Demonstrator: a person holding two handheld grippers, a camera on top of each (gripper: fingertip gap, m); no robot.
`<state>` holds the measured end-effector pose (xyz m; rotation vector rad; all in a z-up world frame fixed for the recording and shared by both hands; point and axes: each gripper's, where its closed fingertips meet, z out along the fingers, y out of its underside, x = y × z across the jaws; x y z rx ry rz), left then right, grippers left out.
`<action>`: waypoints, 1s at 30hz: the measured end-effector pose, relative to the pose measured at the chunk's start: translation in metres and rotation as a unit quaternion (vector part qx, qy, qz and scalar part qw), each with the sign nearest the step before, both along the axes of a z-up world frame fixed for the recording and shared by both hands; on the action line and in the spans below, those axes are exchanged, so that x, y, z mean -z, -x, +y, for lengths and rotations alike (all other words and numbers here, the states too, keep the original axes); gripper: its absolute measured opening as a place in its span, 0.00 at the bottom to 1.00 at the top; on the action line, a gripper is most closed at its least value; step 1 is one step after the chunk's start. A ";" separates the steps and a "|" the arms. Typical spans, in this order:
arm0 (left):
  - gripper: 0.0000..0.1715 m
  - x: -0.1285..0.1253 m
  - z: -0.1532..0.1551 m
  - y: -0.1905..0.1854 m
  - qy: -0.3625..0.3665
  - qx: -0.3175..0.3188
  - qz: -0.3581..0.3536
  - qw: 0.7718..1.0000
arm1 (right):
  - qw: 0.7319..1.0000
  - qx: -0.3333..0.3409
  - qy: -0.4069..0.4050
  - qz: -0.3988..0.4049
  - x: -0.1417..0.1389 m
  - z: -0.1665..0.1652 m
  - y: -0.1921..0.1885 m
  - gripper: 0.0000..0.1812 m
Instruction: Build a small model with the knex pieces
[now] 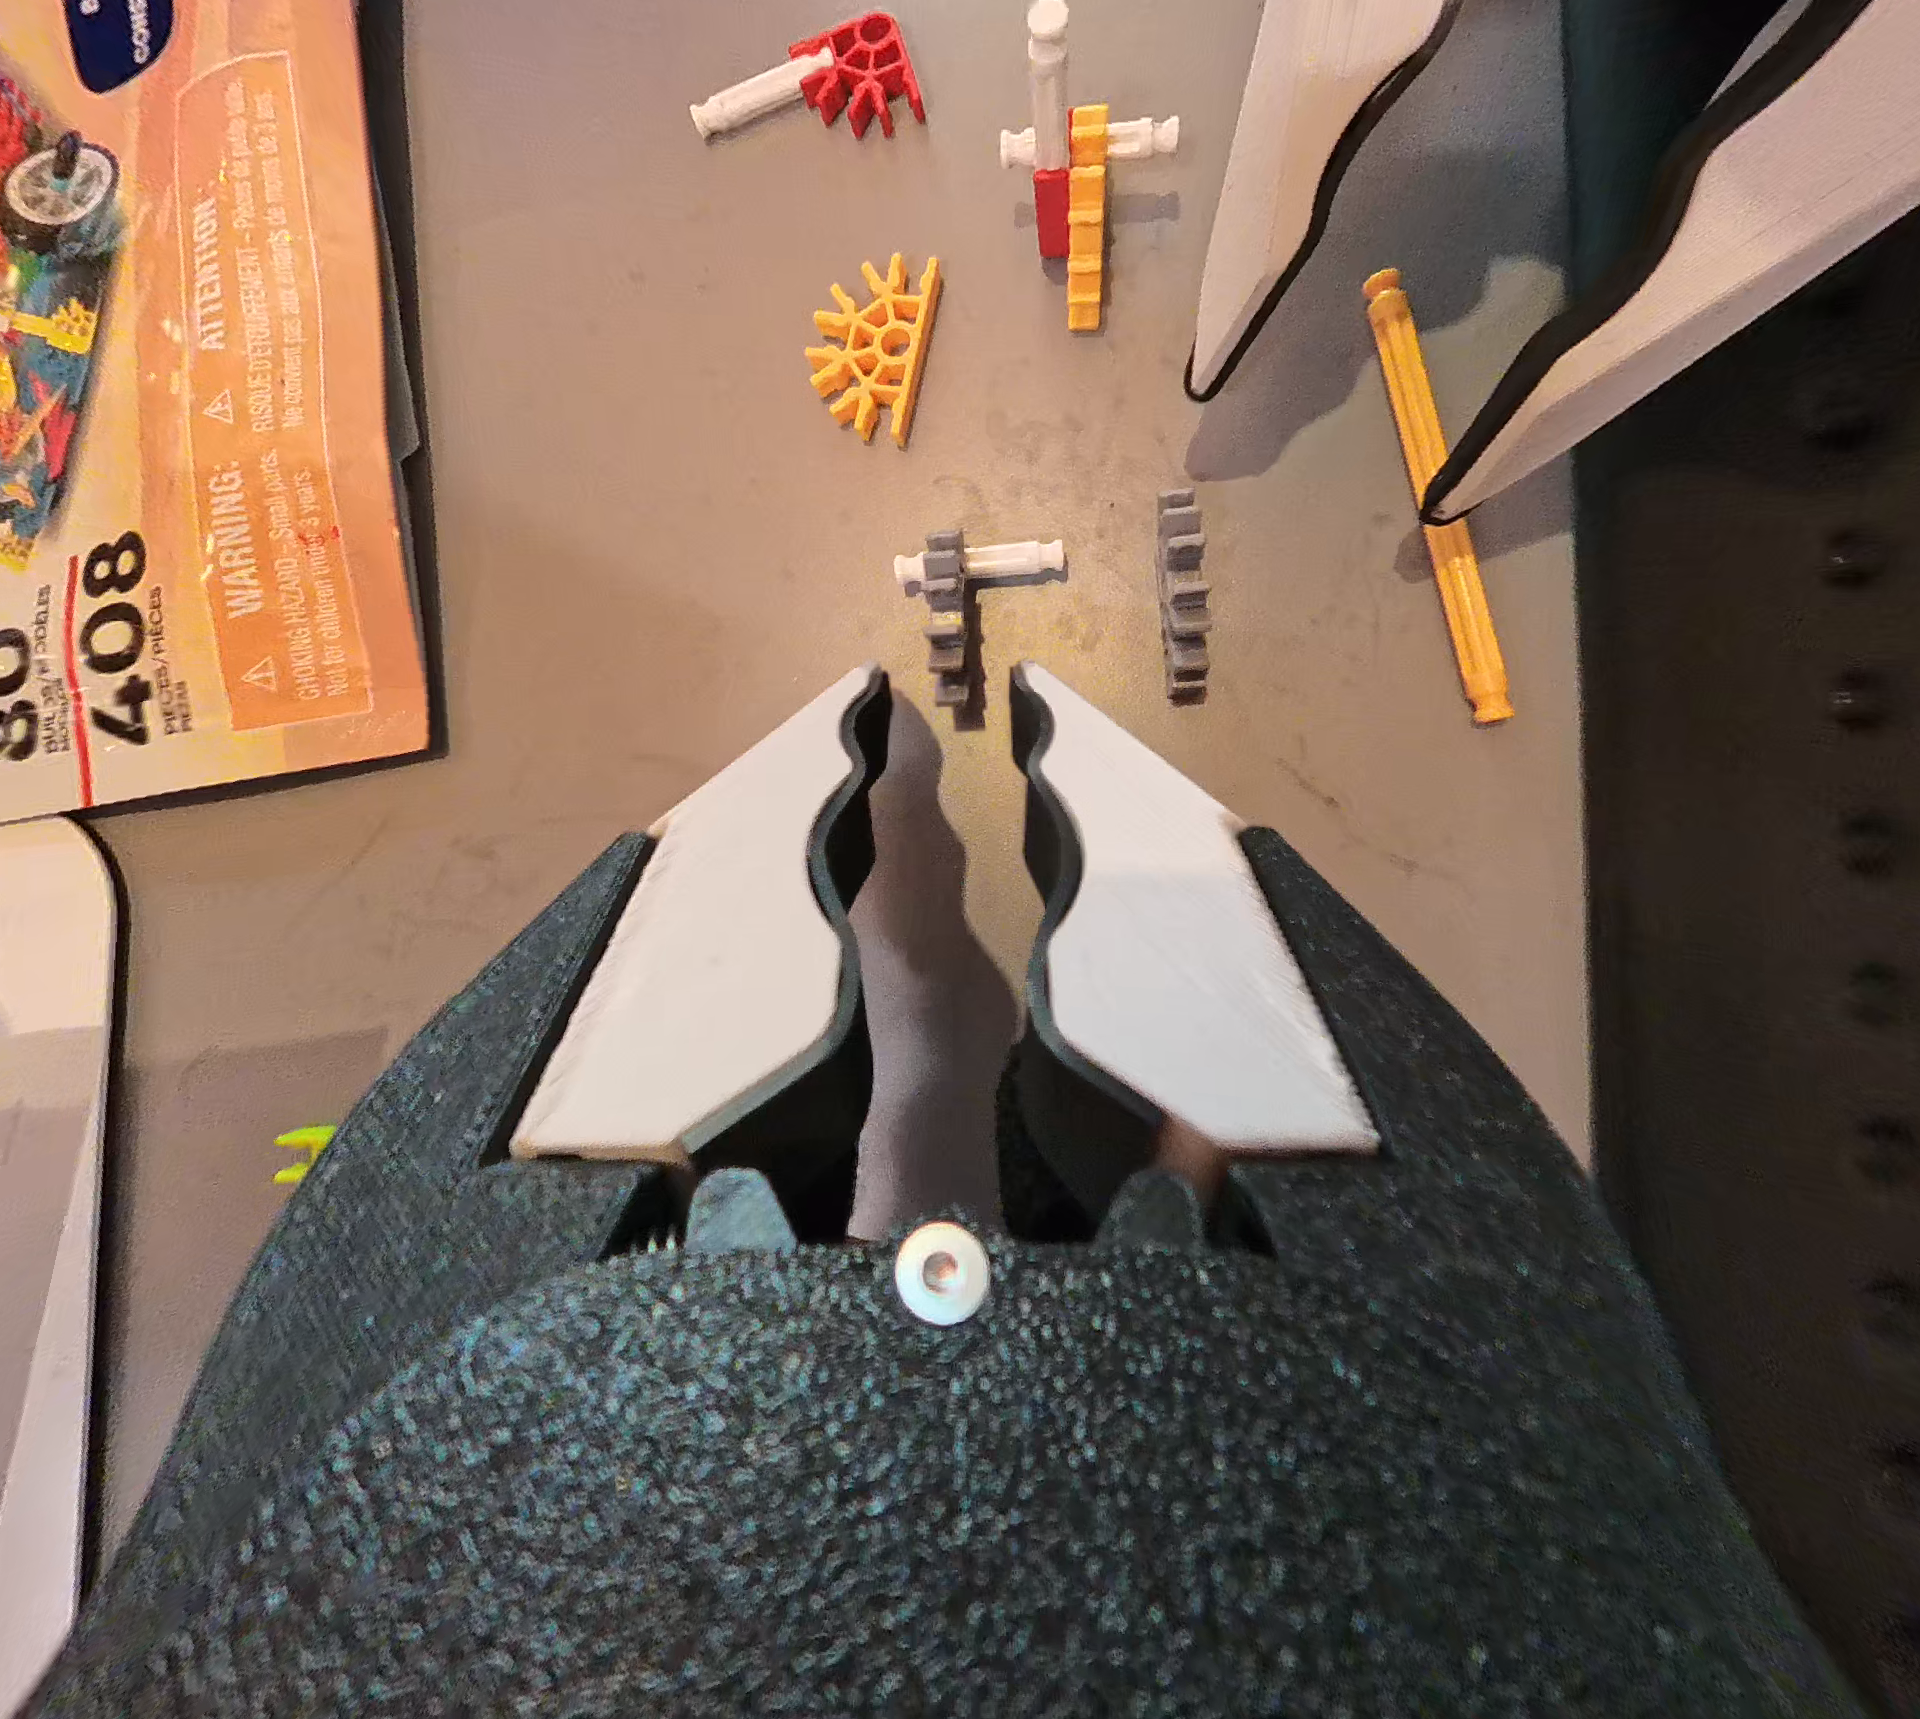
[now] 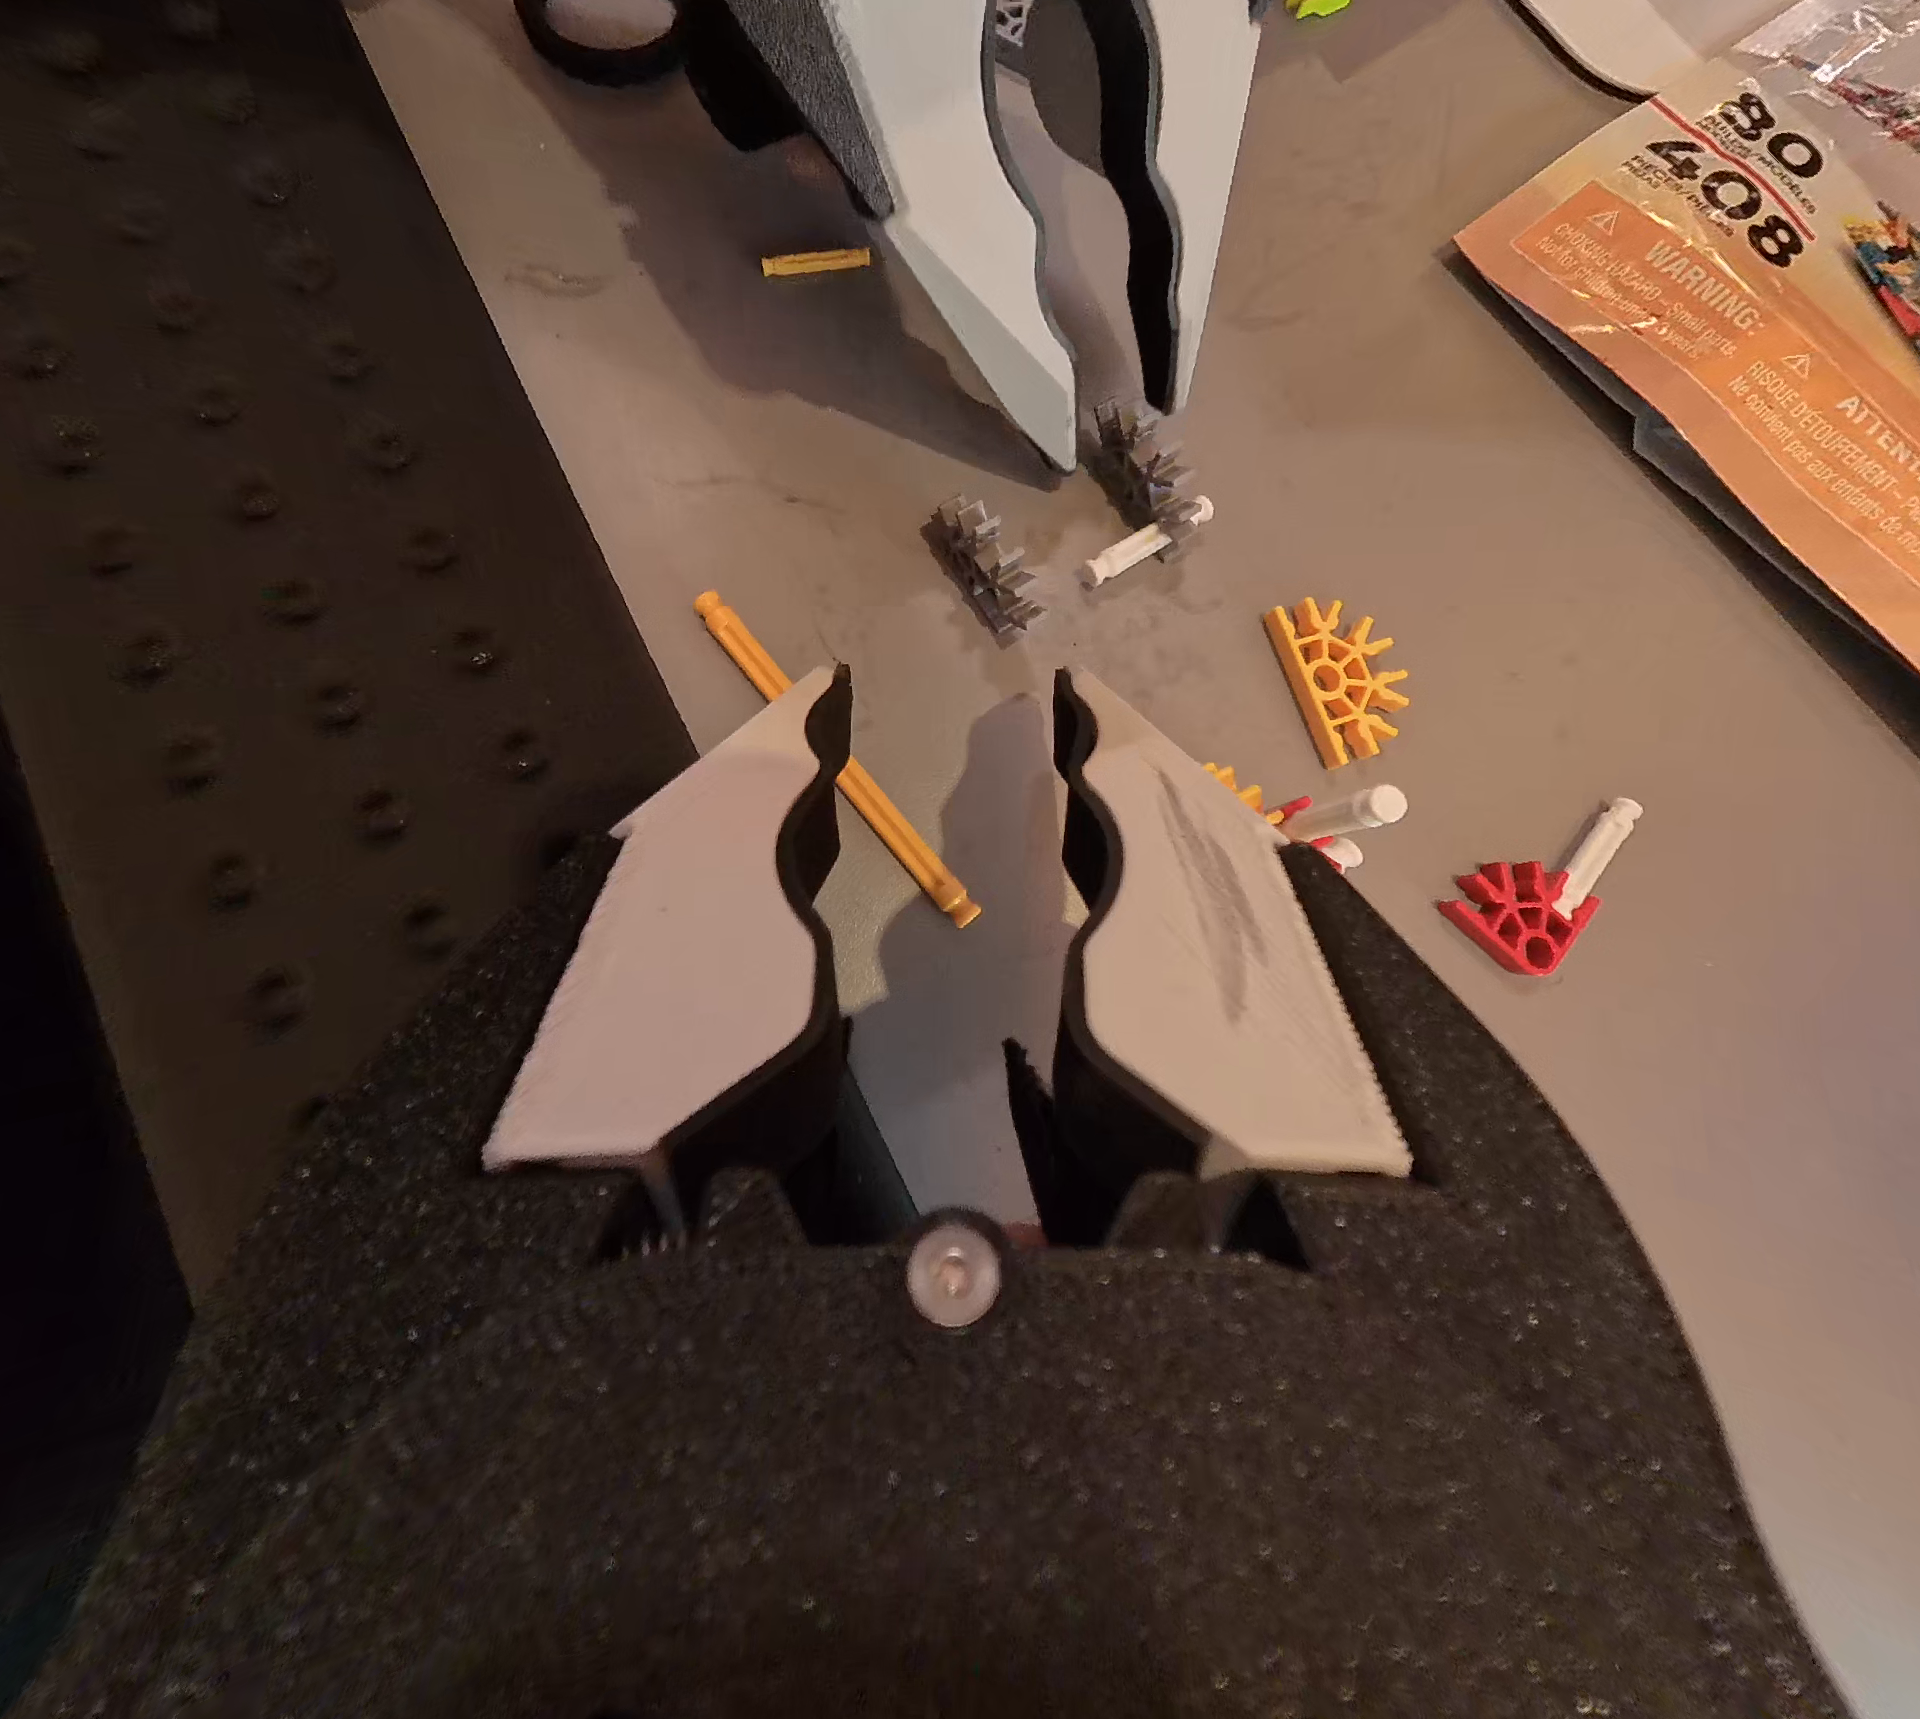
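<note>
Left claw (image 1: 951,682): released, tips straddling near end of grey toothed piece (image 1: 954,630), long axis pointing away. Right claw (image 2: 951,682): released, over yellow rod (image 2: 831,760).

The left tongs (image 1: 948,682) have a bulky black housing with a grainy, speckled, printed-looking surface. Two pale grey fingers (image 1: 727,921) come out of slots in it, broad at the root and tapering to narrow tips. Each finger is flat on top, with fine ridged layer lines along its outer edge, and carries a black pad with a wavy, scalloped profile on its inner face. A single round silver screw (image 1: 941,1272) sits in the middle of the housing, just behind the fingers.

The right tongs (image 2: 951,682) are built the same, though one finger (image 2: 1216,942) bears dark grey scuff streaks.
</note>
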<state>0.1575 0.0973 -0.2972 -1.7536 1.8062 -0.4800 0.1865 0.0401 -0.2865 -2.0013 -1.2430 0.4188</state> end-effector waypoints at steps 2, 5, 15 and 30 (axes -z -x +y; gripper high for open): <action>0.13 -0.006 0.002 0.002 0.001 -0.007 -0.008 1.000 | 1.000 0.001 -0.001 0.001 0.000 0.000 0.000 0.21; 0.13 -0.012 0.004 0.007 0.008 -0.015 -0.018 1.000 | 1.000 0.001 -0.003 -0.001 0.000 0.000 0.000 0.21; 0.14 -0.003 0.003 0.012 0.007 -0.015 0.002 1.000 | 1.000 0.002 -0.005 -0.004 0.000 0.000 -0.001 0.21; 0.14 -0.002 0.004 0.009 -0.002 -0.011 0.000 1.000 | 1.000 0.001 -0.006 -0.001 0.000 0.000 0.000 0.21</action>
